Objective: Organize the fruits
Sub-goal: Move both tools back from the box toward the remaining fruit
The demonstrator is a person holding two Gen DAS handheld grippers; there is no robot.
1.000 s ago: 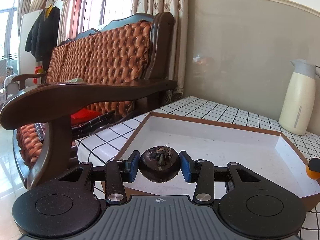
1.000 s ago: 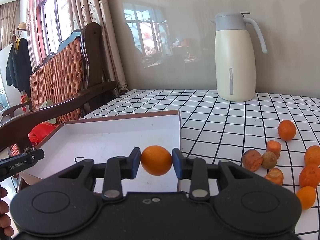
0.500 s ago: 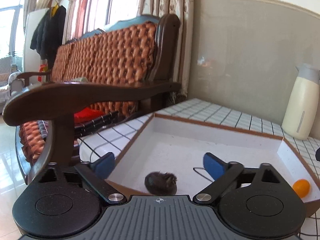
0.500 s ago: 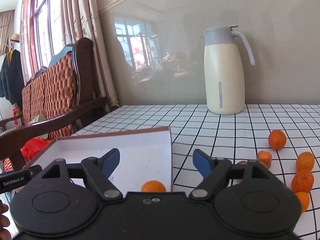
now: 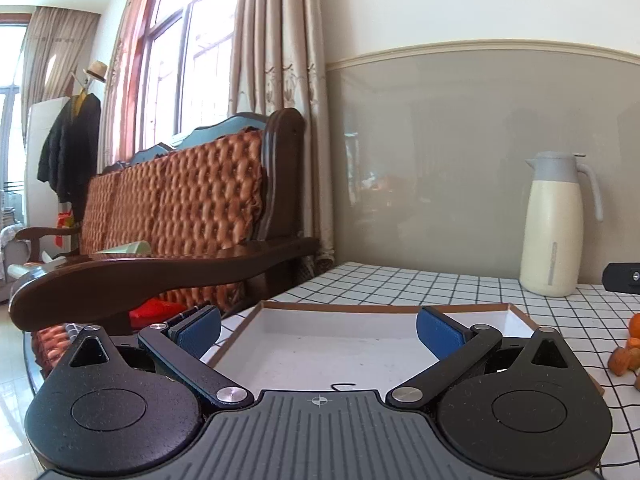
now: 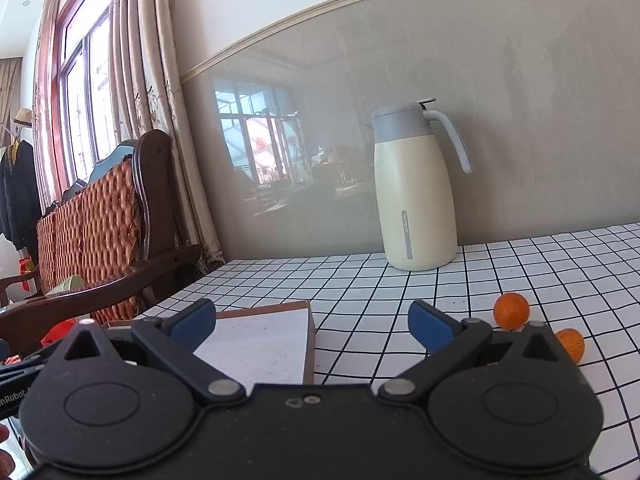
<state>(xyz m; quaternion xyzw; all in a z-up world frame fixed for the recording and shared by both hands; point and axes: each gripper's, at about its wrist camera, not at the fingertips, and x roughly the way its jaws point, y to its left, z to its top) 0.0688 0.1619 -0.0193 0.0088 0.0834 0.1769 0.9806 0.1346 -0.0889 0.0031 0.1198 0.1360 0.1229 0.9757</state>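
Two grippers hang over the checked worktop [image 6: 400, 292], each with its jaws opening, already spread wide, and nothing between the blue pads.

The left gripper [image 5: 318, 330] looks along its fingers into a shallow white tray with a brown rim [image 5: 380, 307]. The tray floor fills the gap between the pads and runs on ahead of them; the part of it that shows is bare but for a thin dark wire-like mark just in front of the gripper body. Whether any fruit lies in the tray close under the gripper cannot be told, since the body hides that part. Off to the right of this gripper, past the tray's right rim, a few orange fruits [image 5: 628, 354] lie on the worktop at the picture's edge. Farther ahead and to the right, a cream jug with a grey lid [image 5: 554, 226] stands against the wall. To the left, beyond the worktop's edge, stands a wooden sofa with an orange quilted back [image 5: 180, 208].

The right gripper [image 6: 312, 324] has the tray's right corner [image 6: 308, 344] ahead of its left pad. Just right of its right pad, two oranges lie on the worktop: one [image 6: 511, 311] slightly ahead, another [image 6: 571, 343] partly hidden behind the finger linkage. The jug [image 6: 416, 192] stands well ahead, slightly to the right.
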